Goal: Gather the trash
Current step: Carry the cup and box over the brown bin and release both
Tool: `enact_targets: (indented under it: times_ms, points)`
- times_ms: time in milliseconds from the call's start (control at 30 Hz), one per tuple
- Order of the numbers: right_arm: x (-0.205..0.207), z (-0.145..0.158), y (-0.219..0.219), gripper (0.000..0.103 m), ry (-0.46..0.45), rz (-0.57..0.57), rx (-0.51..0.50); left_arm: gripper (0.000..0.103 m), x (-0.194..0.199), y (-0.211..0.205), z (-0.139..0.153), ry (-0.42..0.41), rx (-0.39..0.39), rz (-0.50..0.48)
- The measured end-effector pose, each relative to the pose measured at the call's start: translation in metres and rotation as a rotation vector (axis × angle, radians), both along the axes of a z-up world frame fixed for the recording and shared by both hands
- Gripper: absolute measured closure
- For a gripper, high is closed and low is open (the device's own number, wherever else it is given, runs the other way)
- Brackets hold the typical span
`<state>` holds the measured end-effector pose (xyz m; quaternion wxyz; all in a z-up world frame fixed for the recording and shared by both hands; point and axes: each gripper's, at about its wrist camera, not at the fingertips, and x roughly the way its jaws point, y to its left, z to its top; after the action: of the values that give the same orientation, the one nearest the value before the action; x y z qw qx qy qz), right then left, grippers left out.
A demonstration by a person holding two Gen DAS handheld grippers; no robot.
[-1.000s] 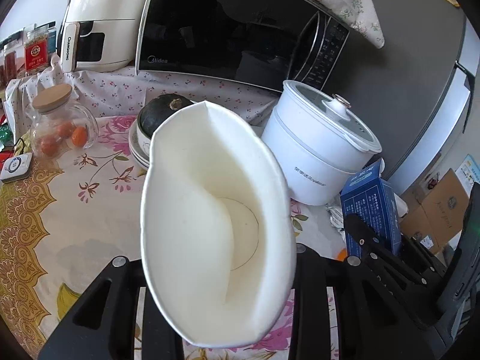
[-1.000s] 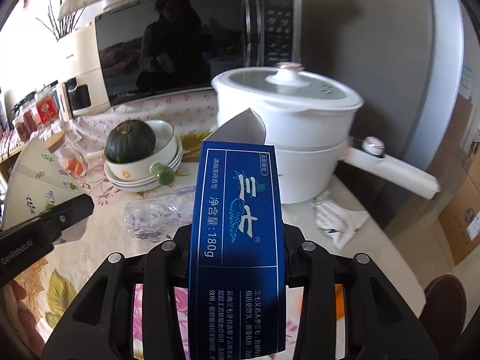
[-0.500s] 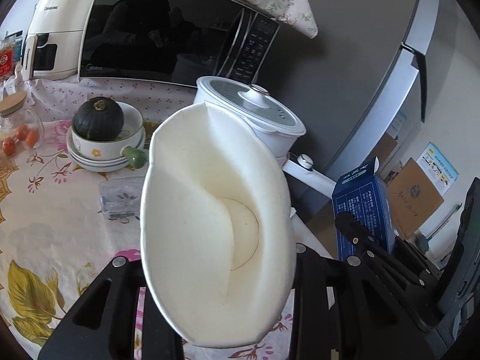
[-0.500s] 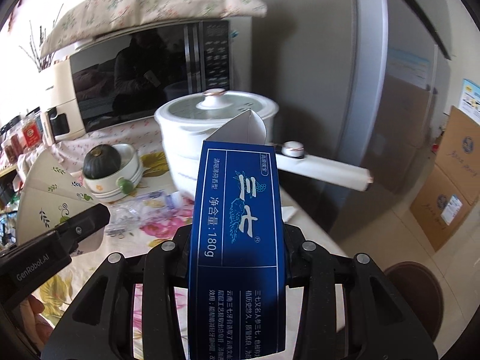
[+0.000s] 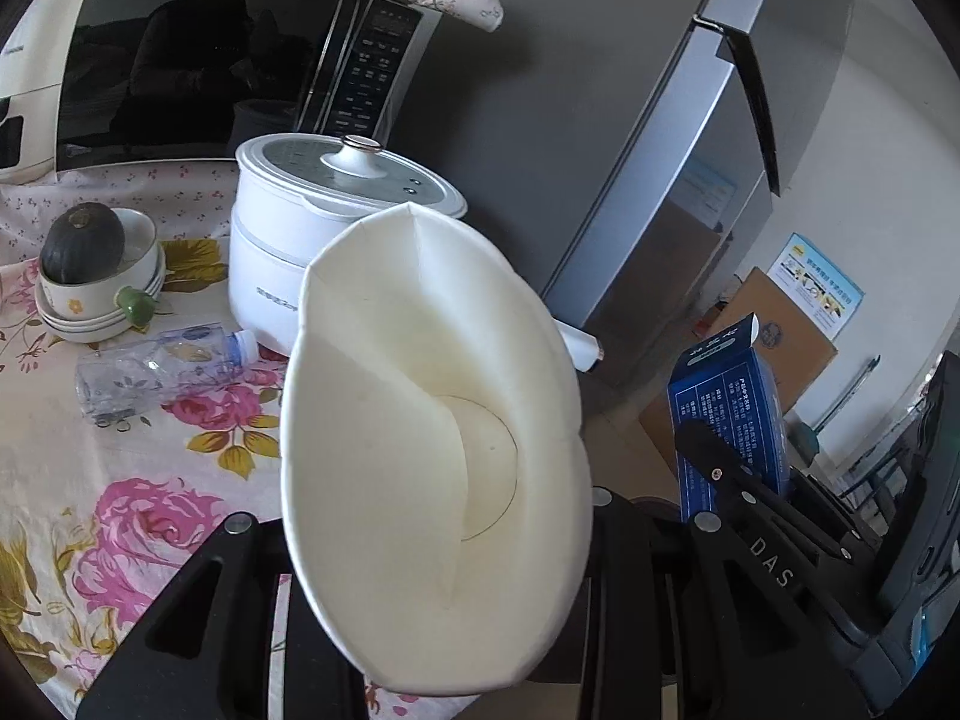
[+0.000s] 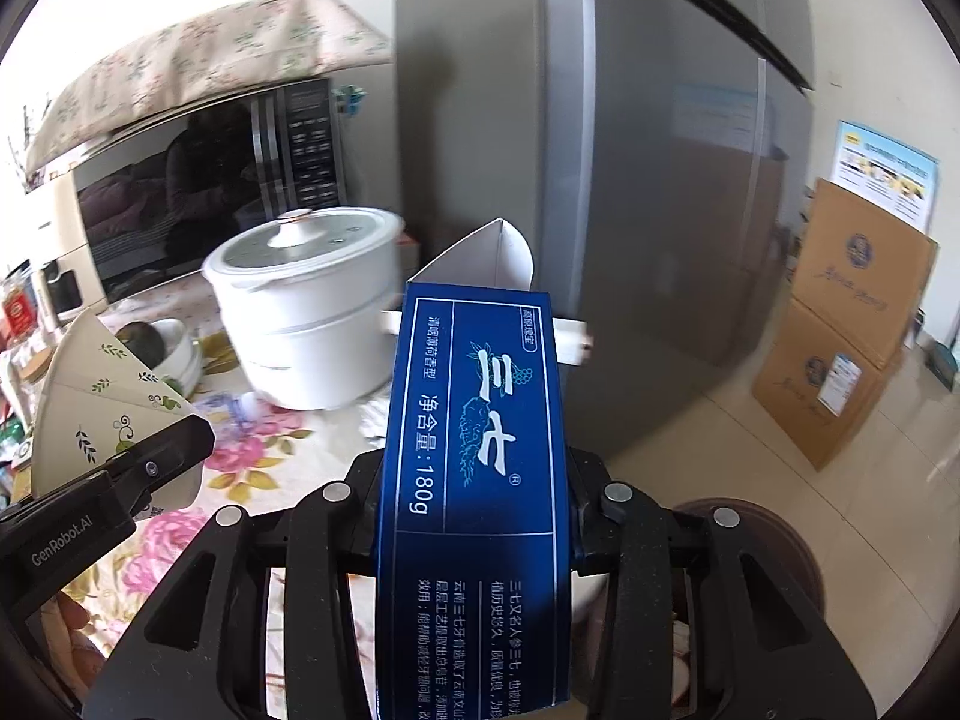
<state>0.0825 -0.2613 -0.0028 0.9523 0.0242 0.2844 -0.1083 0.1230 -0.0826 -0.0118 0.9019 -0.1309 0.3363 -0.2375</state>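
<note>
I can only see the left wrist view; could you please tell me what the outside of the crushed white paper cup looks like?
Observer: The crushed white paper cup, clamped in the left tool, has small green leaf sprigs printed on its outside.
Operator: Thank you. What is on the blue carton's front?
Observer: The tall blue cardboard carton in the right tool carries white lettering, including "180g".
Operator: And what lies beyond the right tool?
Observer: A round dark brown object sits on the tiled floor, just right of it.
</note>
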Motion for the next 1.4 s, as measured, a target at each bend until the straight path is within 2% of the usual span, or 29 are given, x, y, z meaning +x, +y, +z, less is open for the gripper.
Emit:
enact_targets:
  times_ms: [267, 367, 733, 767, 800, 833, 1033, 1100, 1200, 1400]
  points:
    - [-0.024, 0.001, -0.048, 0.065, -0.007, -0.097, 0.006, 0.071, -0.014, -0.060, 0.003, -0.020, 0.020, -0.110]
    - [-0.032, 0.000, -0.067, 0.065, -0.006, -0.142, 0.011, 0.071, -0.018, -0.079, 0.000, -0.006, 0.005, -0.142]
    - [-0.059, -0.015, -0.170, 0.064, 0.021, -0.381, 0.110, 0.071, -0.038, -0.157, -0.009, 0.006, 0.054, -0.265]
    - [-0.061, -0.015, -0.176, 0.055, 0.022, -0.396, 0.116, 0.071, -0.039, -0.165, -0.009, 0.004, 0.061, -0.276]
    - [-0.063, -0.016, -0.183, 0.042, 0.020, -0.416, 0.125, 0.071, -0.041, -0.173, -0.009, 0.003, 0.067, -0.287]
    - [-0.066, -0.016, -0.187, 0.038, 0.014, -0.434, 0.129, 0.071, -0.042, -0.181, -0.009, 0.002, 0.073, -0.300]
    - [-0.091, -0.015, -0.226, 0.029, -0.021, -0.562, 0.174, 0.071, -0.048, -0.225, -0.012, 0.018, 0.086, -0.372]
    - [-0.101, -0.016, -0.239, 0.018, -0.034, -0.623, 0.187, 0.071, -0.050, -0.238, -0.014, 0.029, 0.087, -0.392]
    - [-0.114, -0.017, -0.256, 0.010, -0.055, -0.703, 0.197, 0.070, -0.053, -0.260, -0.019, 0.048, 0.092, -0.429]
    - [-0.134, -0.023, -0.284, 0.007, -0.047, -0.821, 0.196, 0.070, -0.055, -0.299, -0.025, 0.083, 0.122, -0.489]
